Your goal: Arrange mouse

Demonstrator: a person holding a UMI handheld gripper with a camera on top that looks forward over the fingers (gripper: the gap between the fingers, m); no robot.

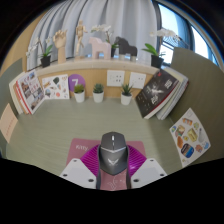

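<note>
A dark grey computer mouse [112,152] with a lighter top sits between my two fingers, its nose pointing away from me. My gripper [112,172] is shut on it. The magenta pads [88,157] press against both of its sides with no gap showing. The white fingertips [78,174] lie low, just above the green desk surface [60,125]. I cannot tell whether the mouse rests on the desk or is lifted slightly off it.
Beyond the fingers, a low wall at the back of the desk holds three small potted plants [98,92] and a purple card [75,80]. Open magazines lean at the left [28,92] and right [160,92], and another lies at the near right [190,137].
</note>
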